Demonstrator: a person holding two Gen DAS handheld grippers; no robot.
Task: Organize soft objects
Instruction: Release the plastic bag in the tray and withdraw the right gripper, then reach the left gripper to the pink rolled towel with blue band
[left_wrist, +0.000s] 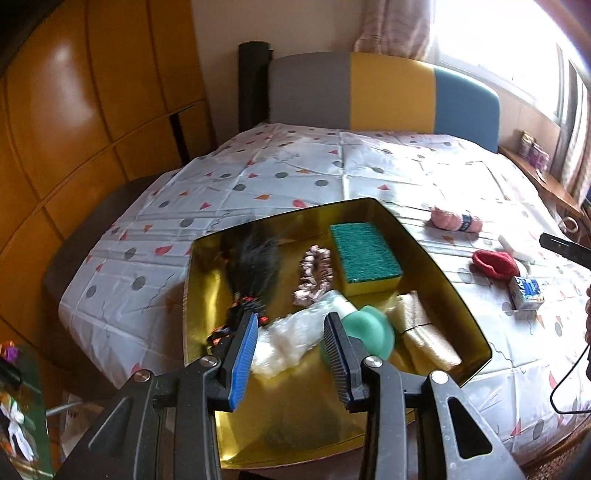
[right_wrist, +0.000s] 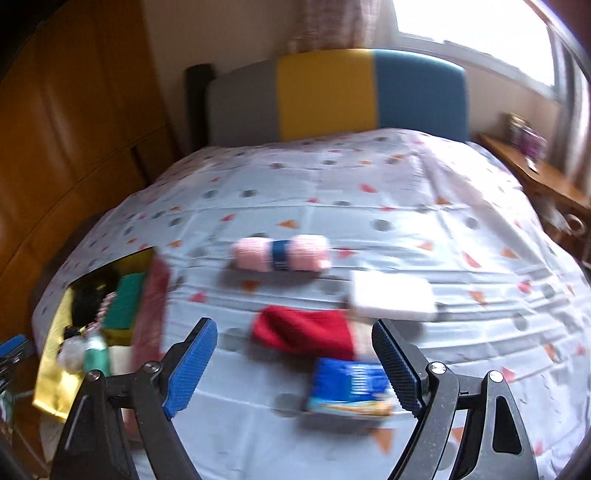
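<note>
A gold box (left_wrist: 207, 369) sits on the patterned tablecloth. It holds a green-yellow sponge (left_wrist: 364, 254), a scrunchie (left_wrist: 314, 275), a black furry item (left_wrist: 253, 264), a clear plastic bag (left_wrist: 288, 339), a teal foam ball (left_wrist: 371, 334) and a beige cloth (left_wrist: 424, 332). My left gripper (left_wrist: 291, 354) is open and empty over the plastic bag. My right gripper (right_wrist: 295, 365) is open and empty over a red knitted item (right_wrist: 303, 330) and a blue tissue pack (right_wrist: 349, 386). A pink yarn skein (right_wrist: 282, 253) and a white sponge (right_wrist: 391, 297) lie beyond.
The box also shows at the left of the right wrist view (right_wrist: 55, 376). A grey, yellow and blue chair back (left_wrist: 384, 92) stands behind the table. Wooden cabinets (left_wrist: 74, 129) are at left. A wooden shelf (right_wrist: 535, 173) is at right.
</note>
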